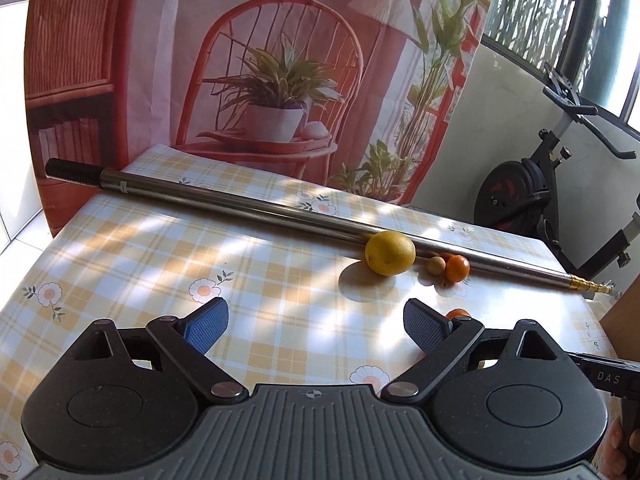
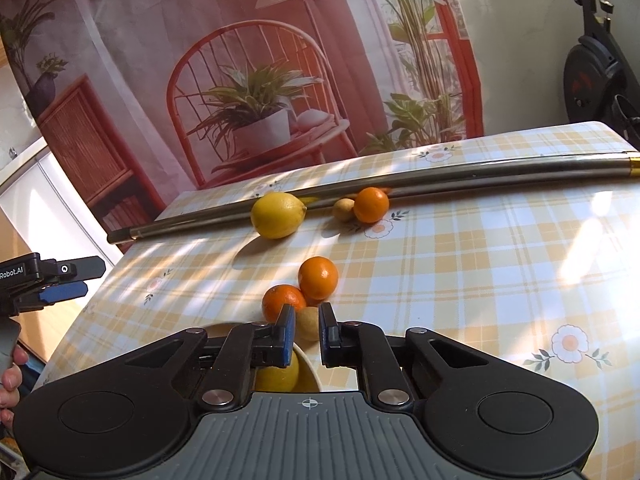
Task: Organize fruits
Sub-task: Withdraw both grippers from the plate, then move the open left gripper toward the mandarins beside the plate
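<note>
The right tongs (image 2: 307, 334) sit low over the near edge of the tabletop (image 2: 480, 272), their blue pads drawn close on a small yellowish-brown fruit (image 2: 307, 326) that shows in the narrow gap between them; they look clamped on it, though whether both pads truly press is hard to tell. Under them lies a pale bowl (image 2: 310, 364) holding a lemon (image 2: 278, 376), both largely hidden by the tongs. So the step in hand appears to be picking this small fruit; next it likely needs lifting clear of the two oranges (image 2: 308, 288) just behind it, without nudging them, and setting in the bowl.

The left tongs (image 1: 316, 330) stand wide apart with nothing between them, hovering above bare tablecloth.

Farther off, a second lemon (image 2: 278, 215), another small brown fruit (image 2: 343, 209) and a small orange (image 2: 371, 205) wait beside a long metal pole (image 2: 440, 184), whose ends run out of view.
</note>
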